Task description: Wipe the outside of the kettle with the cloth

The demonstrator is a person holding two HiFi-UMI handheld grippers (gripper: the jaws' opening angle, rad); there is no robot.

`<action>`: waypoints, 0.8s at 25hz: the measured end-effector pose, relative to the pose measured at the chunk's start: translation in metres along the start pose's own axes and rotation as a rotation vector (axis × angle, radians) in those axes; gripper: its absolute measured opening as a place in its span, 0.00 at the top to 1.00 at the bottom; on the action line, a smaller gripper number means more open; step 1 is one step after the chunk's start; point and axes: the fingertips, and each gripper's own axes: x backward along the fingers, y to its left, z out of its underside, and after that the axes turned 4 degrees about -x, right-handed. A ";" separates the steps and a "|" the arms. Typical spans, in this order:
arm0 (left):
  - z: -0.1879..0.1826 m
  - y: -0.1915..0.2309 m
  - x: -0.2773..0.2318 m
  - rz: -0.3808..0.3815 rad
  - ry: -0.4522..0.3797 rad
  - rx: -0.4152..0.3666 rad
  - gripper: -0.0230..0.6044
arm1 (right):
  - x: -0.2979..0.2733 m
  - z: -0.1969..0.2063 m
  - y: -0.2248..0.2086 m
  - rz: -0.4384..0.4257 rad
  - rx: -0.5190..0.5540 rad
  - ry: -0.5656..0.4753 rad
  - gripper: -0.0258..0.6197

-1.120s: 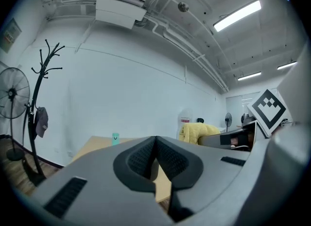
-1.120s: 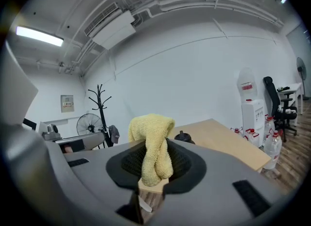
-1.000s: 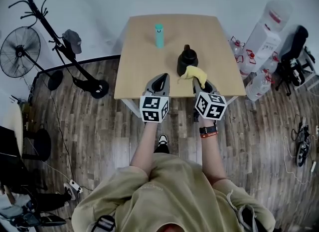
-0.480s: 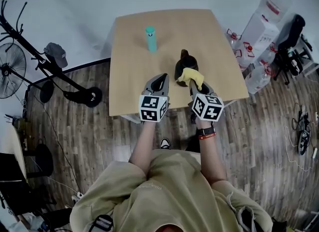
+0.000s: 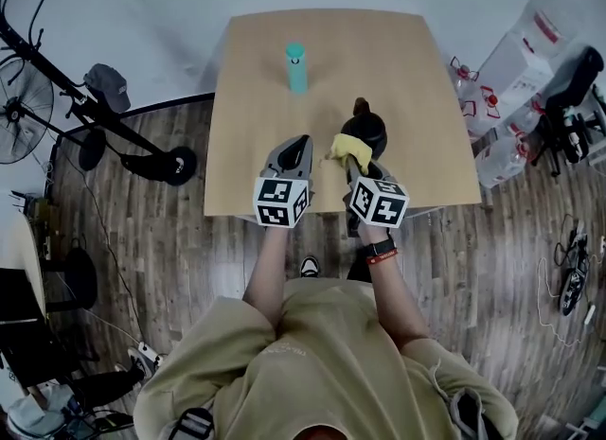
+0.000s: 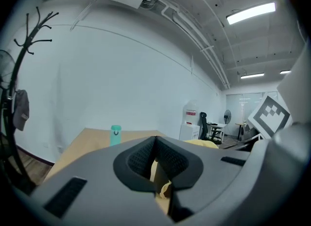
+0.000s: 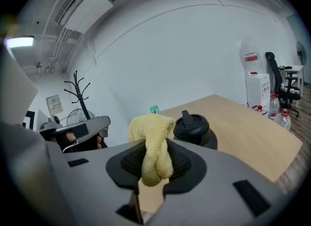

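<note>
A: What does the head view give?

B: Your left gripper (image 5: pixel 297 145) and right gripper (image 5: pixel 357 166) are side by side over the near edge of the table (image 5: pixel 248 107). The black kettle (image 5: pixel 365 130) stands on the table, right of centre. Your right gripper has the yellow cloth (image 5: pixel 350 150) just at the kettle's near left side. I can't tell whether they touch. A teal bottle (image 5: pixel 297 66) stands farther back, to the left.

A: And the left gripper view?

B: Your left jaws are clenched together at the tips with nothing between them. Past them you see the table (image 6: pixel 80 142) and the bottle (image 6: pixel 115 135) at the far left. A bit of the cloth (image 6: pixel 208 142) peeks over the right jaw.

A: The right gripper view?

B: Your right jaws are pressed onto the cloth (image 7: pixel 153 152), which bunches above the pads and hangs below them. The kettle (image 7: pixel 195 129) sits upright just beyond it to the right, lid on. The bottle (image 7: pixel 154 109) shows behind the cloth, and a coat stand (image 7: pixel 80 96) is at the far left.
</note>
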 end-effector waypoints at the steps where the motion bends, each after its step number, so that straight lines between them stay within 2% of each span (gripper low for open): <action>1: 0.001 0.005 -0.002 -0.004 0.003 0.002 0.93 | -0.008 0.001 0.002 0.000 -0.002 0.007 0.82; 7: 0.017 0.031 -0.006 -0.020 0.035 0.000 0.93 | -0.049 0.019 0.009 0.041 -0.032 0.048 0.81; 20: 0.042 0.067 -0.007 -0.041 0.073 0.006 0.93 | -0.118 0.032 -0.002 0.121 -0.118 0.073 0.81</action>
